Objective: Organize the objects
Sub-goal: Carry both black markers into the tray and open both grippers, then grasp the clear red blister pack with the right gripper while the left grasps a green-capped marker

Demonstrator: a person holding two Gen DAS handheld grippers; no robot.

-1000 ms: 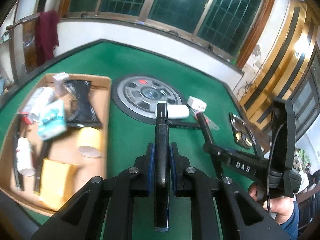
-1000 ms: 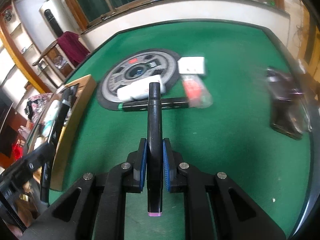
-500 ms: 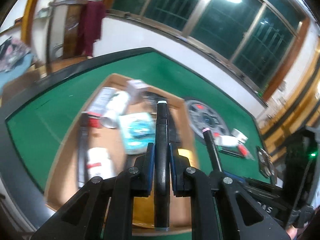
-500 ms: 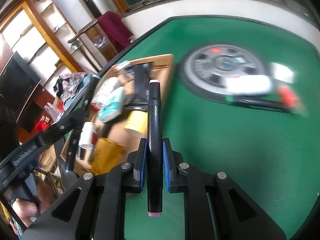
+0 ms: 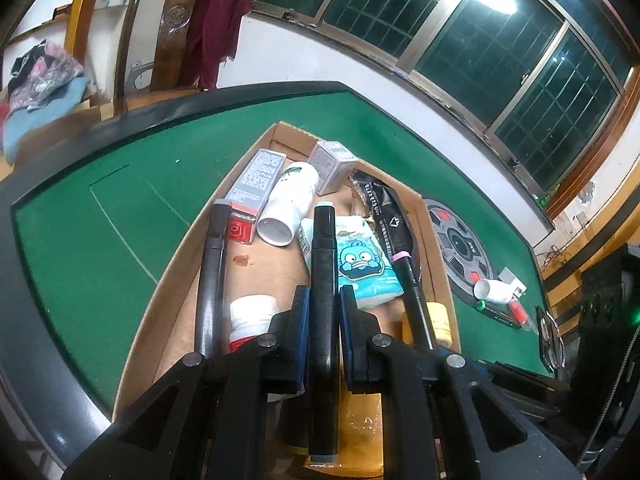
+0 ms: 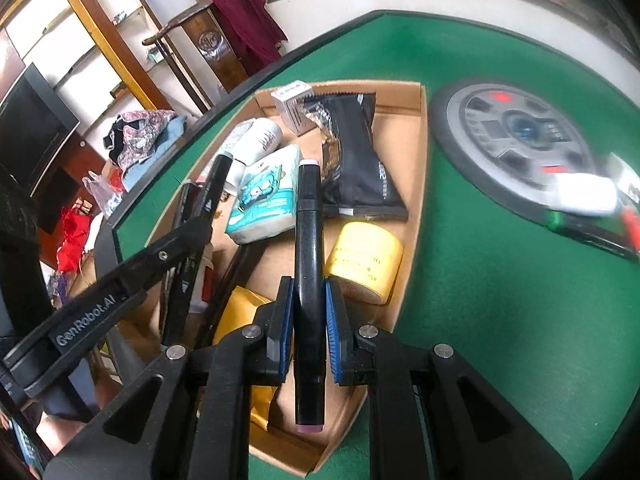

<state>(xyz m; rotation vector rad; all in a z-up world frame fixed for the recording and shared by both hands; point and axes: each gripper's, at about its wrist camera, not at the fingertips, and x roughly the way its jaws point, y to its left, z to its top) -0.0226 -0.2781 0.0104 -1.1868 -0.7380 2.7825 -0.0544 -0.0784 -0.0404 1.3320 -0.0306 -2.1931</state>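
My left gripper [image 5: 325, 304] is shut on a black marker with grey ends [image 5: 323, 256] and hangs over the open cardboard box [image 5: 176, 264]. My right gripper [image 6: 307, 300] is shut on a black marker with pink ends [image 6: 306, 220] over the box's near right part [image 6: 416, 184]. In the right wrist view the left gripper [image 6: 196, 228] stands to the left with its marker [image 6: 208, 196]. The pink-ended marker [image 5: 412, 292] also shows in the left wrist view. Another black marker [image 5: 212, 280] lies along the box's left wall.
The box holds a white bottle [image 5: 290, 208], a tissue pack [image 5: 364, 264], a black pouch [image 6: 356, 152], a yellow roll [image 6: 368, 260], a red-and-white bottle [image 5: 250, 320] and small cartons. On the green felt to the right lie a round grey disc [image 6: 520, 132], a white tube [image 6: 584, 196] and a green-tipped marker [image 6: 592, 232].
Both grippers have swung left, from the felt in front of the round disc to above the cardboard box, each still carrying its marker. The disc now lies off to the right.
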